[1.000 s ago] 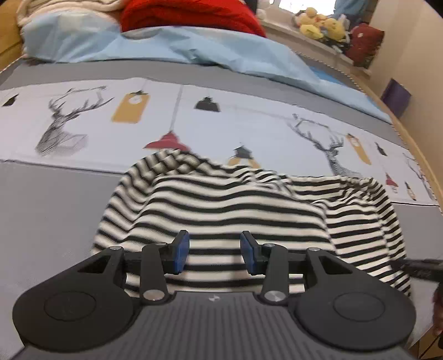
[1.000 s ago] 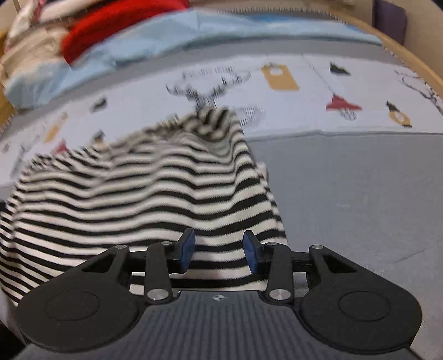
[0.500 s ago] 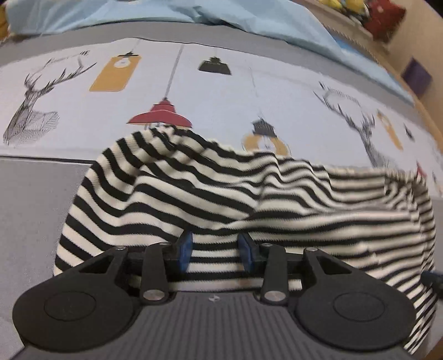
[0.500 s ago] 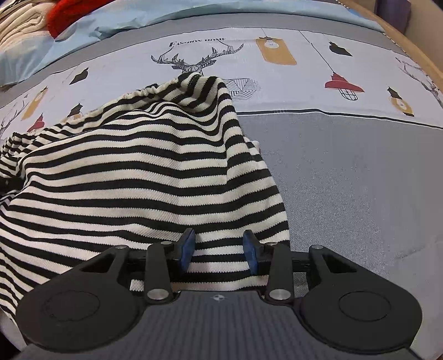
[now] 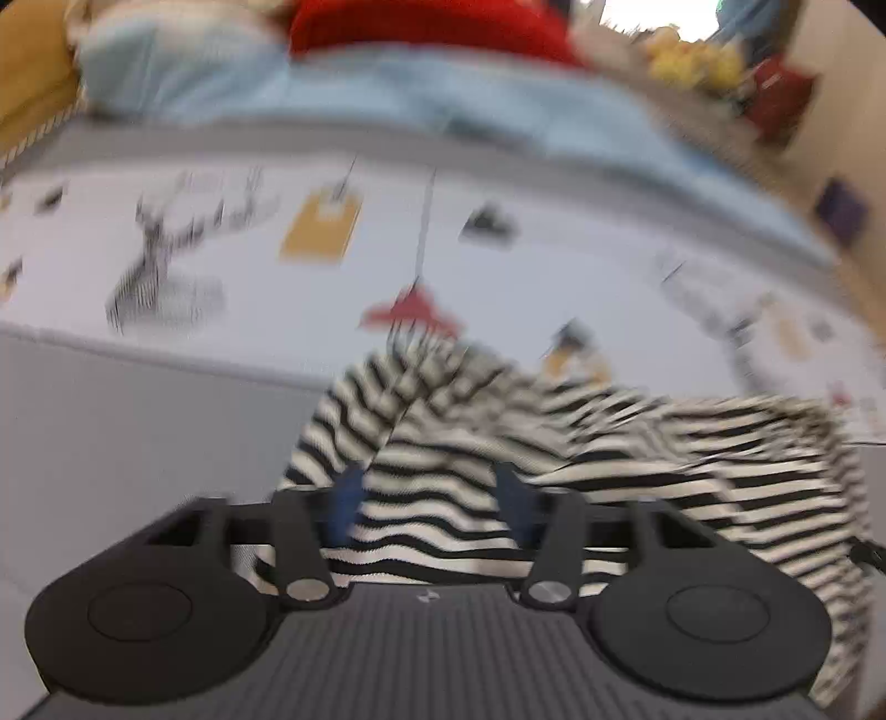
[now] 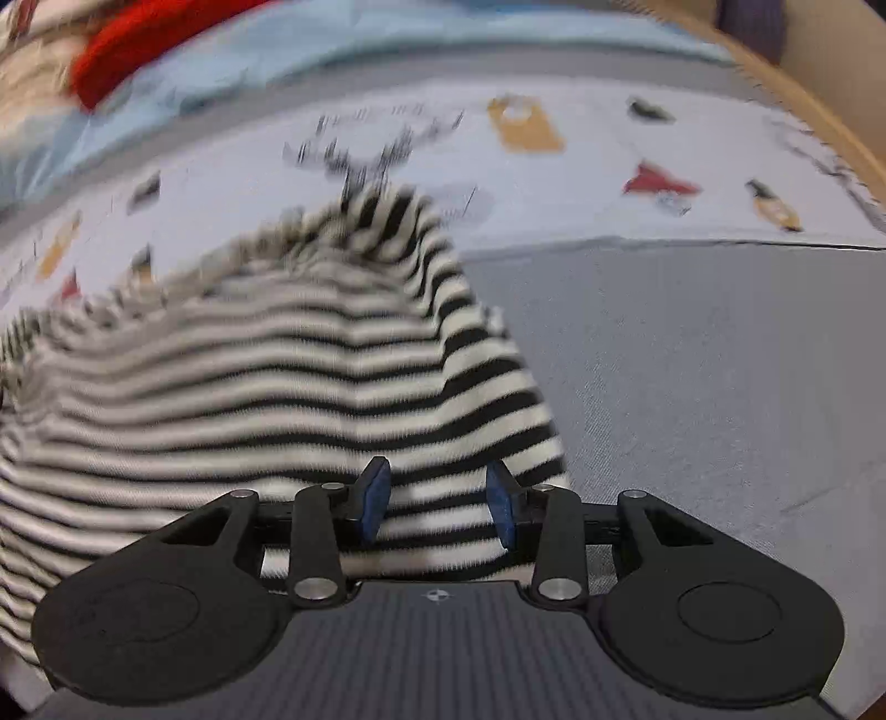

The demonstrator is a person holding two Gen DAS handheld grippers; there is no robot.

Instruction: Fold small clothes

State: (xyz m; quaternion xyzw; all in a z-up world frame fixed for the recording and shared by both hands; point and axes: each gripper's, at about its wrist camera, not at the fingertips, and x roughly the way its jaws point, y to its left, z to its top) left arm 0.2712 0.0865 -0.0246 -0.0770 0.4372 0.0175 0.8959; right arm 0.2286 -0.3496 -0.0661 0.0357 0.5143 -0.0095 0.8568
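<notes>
Lying bunched on the grey part of the bed cover (image 6: 720, 387), the black-and-white striped garment (image 6: 266, 376) reaches up onto the pale printed band of the cover, where a deer drawing (image 5: 160, 266), an ochre tag (image 5: 321, 232) and a red lamp print (image 5: 410, 313) show through heavy motion blur. In the left wrist view the left gripper (image 5: 432, 507) hangs over the near left part of the garment, and its jaws are opening: the blue fingers (image 5: 346, 504) stand wide apart with striped cloth rising between them, and the blur makes it hard to tell whether either pad touches the fabric; they do not look pressed on it. A fold of the garment stands up in a peak just beyond the gripper, near the red lamp print. In the right wrist view the right gripper (image 6: 437, 509) sits at the near right edge of the garment, its fingers (image 6: 374, 498) set partly apart with striped cloth in the gap between them. Whether the pads pinch a fold or only frame the fabric lying below cannot be told. To the right of that edge the grey cover lies bare. At the far end of the bed a light blue blanket (image 5: 387, 105) is heaped, with a red cushion (image 5: 426, 27) behind it and yellow soft toys (image 5: 692, 52) beside it
</notes>
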